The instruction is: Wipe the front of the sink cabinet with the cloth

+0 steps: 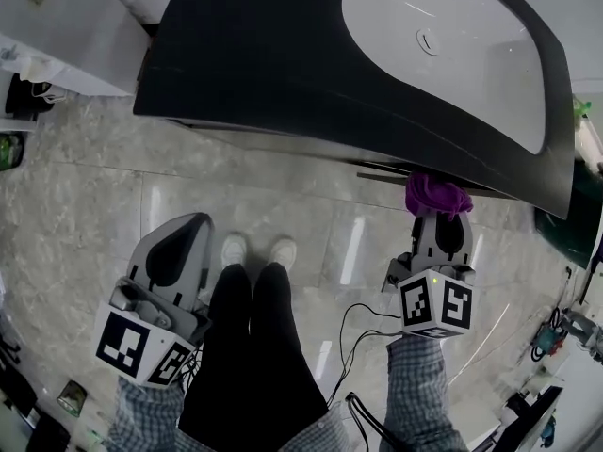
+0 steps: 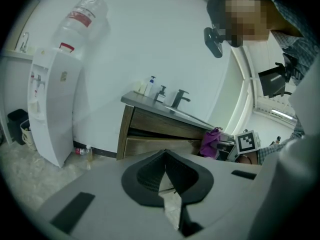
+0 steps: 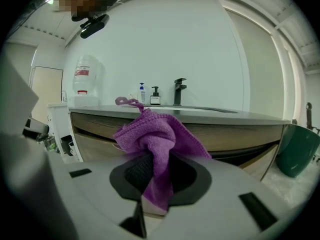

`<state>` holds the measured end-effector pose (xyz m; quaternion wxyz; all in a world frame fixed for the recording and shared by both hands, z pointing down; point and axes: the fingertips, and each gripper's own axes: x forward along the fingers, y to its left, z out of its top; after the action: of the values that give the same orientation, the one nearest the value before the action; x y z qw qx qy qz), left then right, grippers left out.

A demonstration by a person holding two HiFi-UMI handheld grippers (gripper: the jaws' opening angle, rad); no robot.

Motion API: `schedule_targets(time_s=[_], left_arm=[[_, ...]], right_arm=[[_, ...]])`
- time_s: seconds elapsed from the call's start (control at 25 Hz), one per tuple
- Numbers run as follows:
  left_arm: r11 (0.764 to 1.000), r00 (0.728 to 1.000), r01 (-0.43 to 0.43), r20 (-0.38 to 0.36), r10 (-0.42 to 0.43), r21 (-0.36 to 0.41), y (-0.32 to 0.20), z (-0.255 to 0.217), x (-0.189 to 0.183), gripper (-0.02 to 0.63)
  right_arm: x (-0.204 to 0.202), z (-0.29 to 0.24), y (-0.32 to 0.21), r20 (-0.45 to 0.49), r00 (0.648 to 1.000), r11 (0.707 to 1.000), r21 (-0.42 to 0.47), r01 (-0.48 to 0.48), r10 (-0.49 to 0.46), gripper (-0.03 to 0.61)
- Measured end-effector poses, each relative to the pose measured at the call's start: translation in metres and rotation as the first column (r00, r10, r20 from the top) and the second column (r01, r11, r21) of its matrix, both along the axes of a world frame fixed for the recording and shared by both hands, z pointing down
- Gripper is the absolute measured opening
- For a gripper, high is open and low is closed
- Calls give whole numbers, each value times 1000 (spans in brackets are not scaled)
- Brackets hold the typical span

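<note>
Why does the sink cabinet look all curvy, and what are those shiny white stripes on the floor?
Left and right gripper views: the wide-angle lens bends straight lines, so the sink cabinet bows and the picture corners go black. Head view: the stripes are light glaring off the glossy floor.

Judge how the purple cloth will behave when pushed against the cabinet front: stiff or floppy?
Probably floppy: the purple cloth bunches in soft folds at the right hand-held gripper clamping it. Likely light and compressible, so it should flatten against the cabinet front, not skid.
</note>
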<state>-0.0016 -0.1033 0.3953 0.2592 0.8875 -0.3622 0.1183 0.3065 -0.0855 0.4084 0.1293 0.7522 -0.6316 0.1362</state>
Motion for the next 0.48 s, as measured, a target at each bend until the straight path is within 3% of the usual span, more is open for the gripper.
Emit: schedule_targets(time_s=[0.48], left_arm=[[1000, 1000, 3, -14, -4, -28, 11, 12, -4, 11]], right_arm=[[0, 12, -19, 28, 999, 999, 20, -27, 26, 74]])
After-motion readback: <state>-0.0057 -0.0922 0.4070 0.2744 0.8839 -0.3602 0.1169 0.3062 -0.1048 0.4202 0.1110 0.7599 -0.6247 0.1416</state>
